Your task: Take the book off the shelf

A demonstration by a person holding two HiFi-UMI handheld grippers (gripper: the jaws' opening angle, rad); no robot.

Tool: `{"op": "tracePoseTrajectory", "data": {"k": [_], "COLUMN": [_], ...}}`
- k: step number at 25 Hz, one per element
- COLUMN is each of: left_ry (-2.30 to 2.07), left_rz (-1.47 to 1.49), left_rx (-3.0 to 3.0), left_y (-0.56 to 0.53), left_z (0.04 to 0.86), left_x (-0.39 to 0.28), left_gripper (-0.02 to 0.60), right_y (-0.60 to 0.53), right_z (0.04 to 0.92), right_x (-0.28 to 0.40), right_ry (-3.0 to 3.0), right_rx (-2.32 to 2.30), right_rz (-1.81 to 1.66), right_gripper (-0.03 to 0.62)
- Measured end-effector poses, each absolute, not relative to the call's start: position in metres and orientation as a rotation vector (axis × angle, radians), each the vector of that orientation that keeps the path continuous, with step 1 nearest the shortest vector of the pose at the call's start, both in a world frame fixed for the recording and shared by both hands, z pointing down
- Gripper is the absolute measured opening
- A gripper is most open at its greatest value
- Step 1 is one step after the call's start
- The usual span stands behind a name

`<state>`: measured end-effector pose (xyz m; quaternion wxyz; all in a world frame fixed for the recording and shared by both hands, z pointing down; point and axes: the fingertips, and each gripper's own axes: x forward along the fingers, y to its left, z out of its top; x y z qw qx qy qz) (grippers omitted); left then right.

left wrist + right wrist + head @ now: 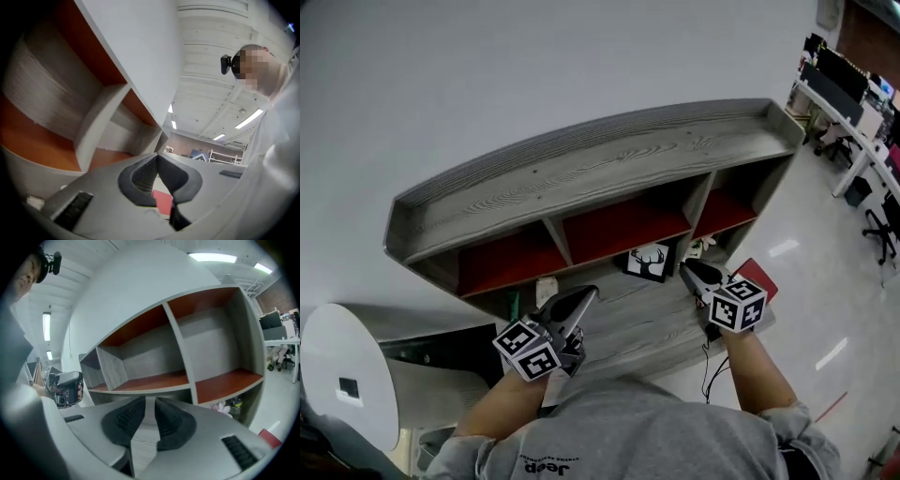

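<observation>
A grey wooden shelf (609, 159) with red-lined compartments stands against the wall; the compartments (154, 380) in the right gripper view hold nothing. A red book (757, 277) lies on the grey lower board, just right of my right gripper (694, 274). A corner of the red book (269, 437) shows low right, and a red patch (162, 201) shows behind the left jaws. The right gripper (149, 401) has a thin gap between its pads, nothing in it. My left gripper (581, 302), (157, 158) is shut with its tips touching, holding nothing.
A deer picture (649, 262) stands on the lower board between the grippers. A white round table (347, 375) is at the lower left. Desks and office chairs (862, 112) fill the right. Small flowers (220, 406) sit under the right compartment.
</observation>
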<state>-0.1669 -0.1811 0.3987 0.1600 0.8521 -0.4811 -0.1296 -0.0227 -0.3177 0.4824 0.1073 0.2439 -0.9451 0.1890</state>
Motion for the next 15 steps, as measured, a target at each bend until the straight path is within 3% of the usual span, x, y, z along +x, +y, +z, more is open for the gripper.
{"op": "tracePoseTrajectory", "data": {"k": [9,15], "left_ry": [-1.597,-1.737], "left_rz": [-0.418,-0.388], "left_rx": [2.372,2.329], "left_y": [-0.104,-0.05], "left_z": [0.368,0.362], "left_x": [-0.283,-0.349], "left_gripper": [0.012,0.012], "right_y": [-0.246,-0.196], "right_z": [0.434,0.414], "right_x": [-0.142,-0.225], "right_ry": [-2.89,-2.954], "right_rx": [0.483,0.286], "right_rz": [0.441,0.372], "right_gripper": [-0.008,-0.009]}}
